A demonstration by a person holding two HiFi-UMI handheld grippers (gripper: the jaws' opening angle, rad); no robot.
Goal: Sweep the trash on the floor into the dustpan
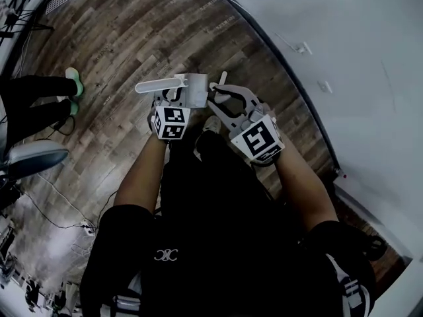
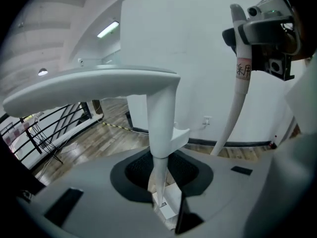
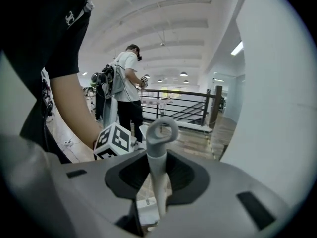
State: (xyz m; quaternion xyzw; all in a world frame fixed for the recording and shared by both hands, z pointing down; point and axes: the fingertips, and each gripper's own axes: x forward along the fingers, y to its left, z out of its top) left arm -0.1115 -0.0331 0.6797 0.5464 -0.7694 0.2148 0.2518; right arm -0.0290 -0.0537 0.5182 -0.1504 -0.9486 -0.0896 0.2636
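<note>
My left gripper [image 1: 187, 92] is shut on a white upright handle [image 2: 161, 123] whose long flat grip [image 1: 160, 84] bends off to the left. My right gripper [image 1: 221, 99] is shut on a thin grey-white handle [image 3: 158, 172] that ends in a hanging ring [image 3: 162, 131]. In the left gripper view that thin handle [image 2: 238, 108] curves down at the right, with a label on it, below the right gripper [image 2: 267, 29]. Both grippers are held close together in front of my chest. Neither tool's lower end shows, and no trash is in view.
Wooden plank floor [image 1: 125, 38] lies below. A white wall [image 1: 357, 58] with a dark skirting runs along the right. Another person's legs with green shoes [image 1: 74, 88] stand at the left, near cables [image 1: 59, 207]. A person [image 3: 126, 90] and a black railing [image 3: 185, 105] are farther off.
</note>
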